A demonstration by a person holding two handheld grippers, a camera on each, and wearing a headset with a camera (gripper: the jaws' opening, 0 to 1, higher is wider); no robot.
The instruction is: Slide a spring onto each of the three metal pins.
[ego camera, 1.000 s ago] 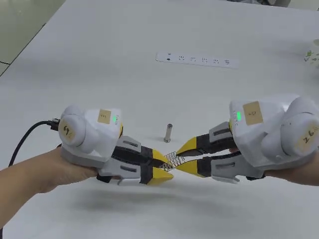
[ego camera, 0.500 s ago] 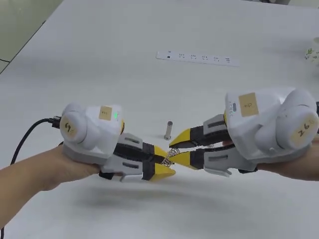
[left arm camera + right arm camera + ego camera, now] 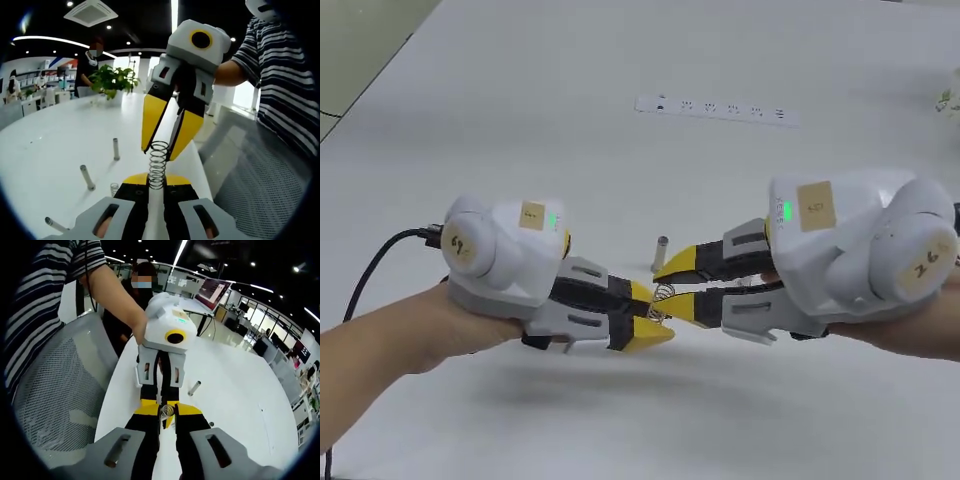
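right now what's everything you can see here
table: 1, white, under everything
power strip: 1, white, far side of table
pins: 3, silver, on table beyond the grippers
spring: 1, silver, between both grippers
plant: 1, green, far end of table
cable: 1, black, from left gripper
chair: 1, grey mesh, beside table
left gripper: 1, white, yellow tips, shut on spring
right gripper: 1, same colours, shut on spring's other end
hands: 2, one per gripper

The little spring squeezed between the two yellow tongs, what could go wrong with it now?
1. The small silver coil spring is pinched at both ends, by the left tongs and the right tongs, up in the air. If one slips, it may ping away.
2. Pulling or squeezing too hard could bend it, so it might not slide onto a short metal pin.
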